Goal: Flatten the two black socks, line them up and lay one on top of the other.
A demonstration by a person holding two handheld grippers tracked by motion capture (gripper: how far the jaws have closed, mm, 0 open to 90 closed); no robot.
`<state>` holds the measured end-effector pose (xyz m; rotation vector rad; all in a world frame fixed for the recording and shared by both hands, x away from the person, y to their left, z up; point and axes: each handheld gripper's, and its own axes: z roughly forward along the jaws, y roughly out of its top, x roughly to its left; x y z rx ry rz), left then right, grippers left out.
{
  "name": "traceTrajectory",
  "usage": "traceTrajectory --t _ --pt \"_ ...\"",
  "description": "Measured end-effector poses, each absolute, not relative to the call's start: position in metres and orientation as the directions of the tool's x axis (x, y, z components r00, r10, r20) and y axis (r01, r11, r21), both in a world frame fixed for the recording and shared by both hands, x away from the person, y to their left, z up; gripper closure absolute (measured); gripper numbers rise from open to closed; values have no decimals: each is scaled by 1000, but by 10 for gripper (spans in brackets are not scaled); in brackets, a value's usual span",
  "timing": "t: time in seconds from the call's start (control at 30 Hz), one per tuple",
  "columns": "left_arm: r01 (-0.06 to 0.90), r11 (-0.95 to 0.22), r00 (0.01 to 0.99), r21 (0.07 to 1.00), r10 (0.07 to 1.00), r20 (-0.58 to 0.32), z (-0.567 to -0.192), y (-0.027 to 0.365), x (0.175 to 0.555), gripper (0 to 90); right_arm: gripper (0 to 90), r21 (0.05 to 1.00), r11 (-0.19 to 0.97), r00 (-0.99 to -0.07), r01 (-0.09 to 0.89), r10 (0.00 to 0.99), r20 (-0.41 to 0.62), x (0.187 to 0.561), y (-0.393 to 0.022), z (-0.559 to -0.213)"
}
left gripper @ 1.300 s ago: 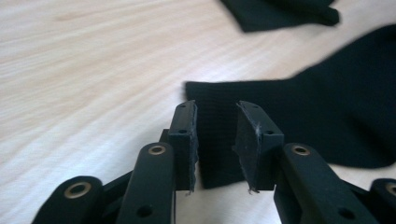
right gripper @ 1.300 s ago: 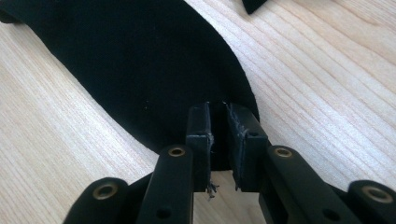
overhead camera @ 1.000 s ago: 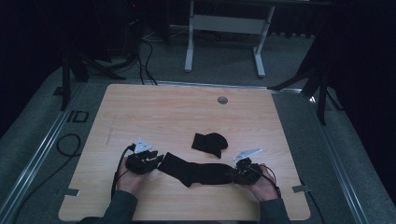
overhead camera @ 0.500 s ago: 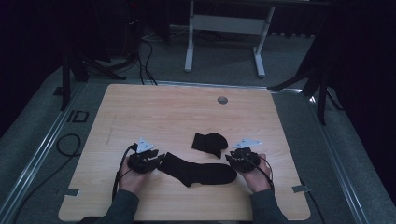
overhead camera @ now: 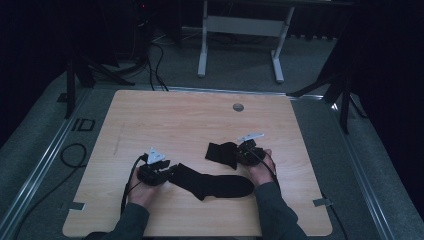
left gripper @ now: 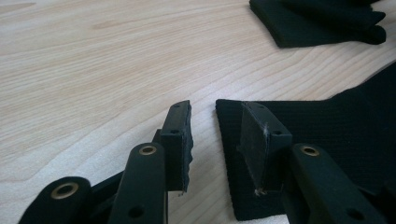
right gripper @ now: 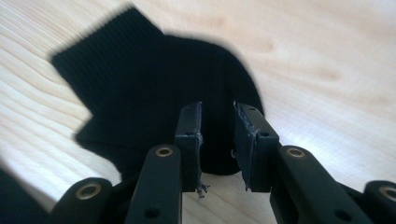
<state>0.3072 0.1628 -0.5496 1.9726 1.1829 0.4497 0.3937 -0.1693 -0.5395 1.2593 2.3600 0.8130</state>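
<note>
A long black sock (overhead camera: 215, 182) lies flat on the wooden table (overhead camera: 175, 120) near the front edge. Its ribbed cuff (left gripper: 327, 121) points at my left gripper (overhead camera: 169, 172). That gripper (left gripper: 217, 106) is open, one jaw over bare wood and the other over the cuff's edge. A second black sock (overhead camera: 220, 151), folded, lies just behind the long one and appears far off in the left gripper view (left gripper: 322, 23). My right gripper (overhead camera: 240, 154) is at its right side. Seen from the right gripper (right gripper: 218, 108), the jaws stand slightly apart over the folded sock (right gripper: 140, 88), gripping nothing.
A round grey grommet (overhead camera: 238, 107) sits in the table's far middle. Tape tabs mark the front corners (overhead camera: 75, 205) (overhead camera: 320, 202). A white desk frame (overhead camera: 240, 30) and cables (overhead camera: 70, 150) are on the floor beyond and left of the table.
My right gripper has left the long sock's toe end and moved up and left to the folded sock. The left gripper has stayed at the cuff.
</note>
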Motion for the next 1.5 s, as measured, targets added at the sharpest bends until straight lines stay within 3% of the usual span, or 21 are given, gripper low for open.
traceTrajectory --t 0.13,0.3,0.7,1.03,1.5 --pt "583 -260 500 770 862 -88 -549 164 307 643 831 616 401 -505 678 863 -6 397 -172 -548" --pt "582 -265 503 768 860 -85 -550 162 307 643 866 602 413 -503 684 864 -21 397 -169 -547" --pt "582 -265 497 768 864 -78 -550 162 307 648 878 655 333 -487 679 871 62 383 -179 -532" --pt "583 -274 500 765 863 -71 -551 160 308 647 876 694 316 -469 647 883 35 365 -206 -523" --pt "578 -281 507 766 859 -67 -549 160 307 644 864 656 327 -419 680 908 -18 359 -240 -530"
